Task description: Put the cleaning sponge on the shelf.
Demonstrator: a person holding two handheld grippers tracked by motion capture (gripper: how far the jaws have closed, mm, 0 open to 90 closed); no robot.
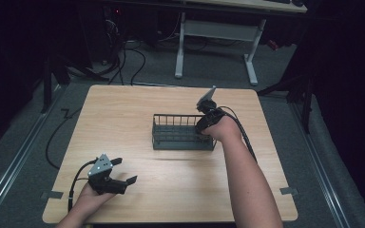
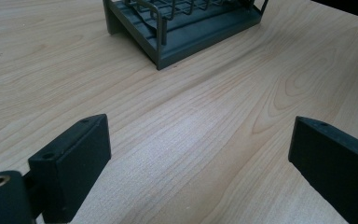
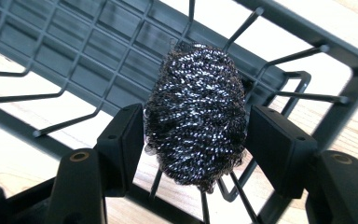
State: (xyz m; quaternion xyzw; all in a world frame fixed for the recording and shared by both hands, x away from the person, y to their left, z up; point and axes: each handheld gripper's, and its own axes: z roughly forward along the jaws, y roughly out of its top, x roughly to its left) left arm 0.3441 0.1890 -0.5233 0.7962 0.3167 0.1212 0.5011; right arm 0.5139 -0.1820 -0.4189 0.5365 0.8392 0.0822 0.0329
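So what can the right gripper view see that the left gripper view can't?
Right gripper view: a steel wool scrubber squeezed between the right hand-held gripper jaws, over the rack's wires. Left gripper view: the left hand-held gripper wide open over bare wooden table. Both show the dark wire rack and the table.

Dim surroundings, bright tabletop, sharp close-ups

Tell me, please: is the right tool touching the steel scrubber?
Touching. In the right gripper view, both jaws of the right tool press against the sides of the steel scrubber, above the wire rack.
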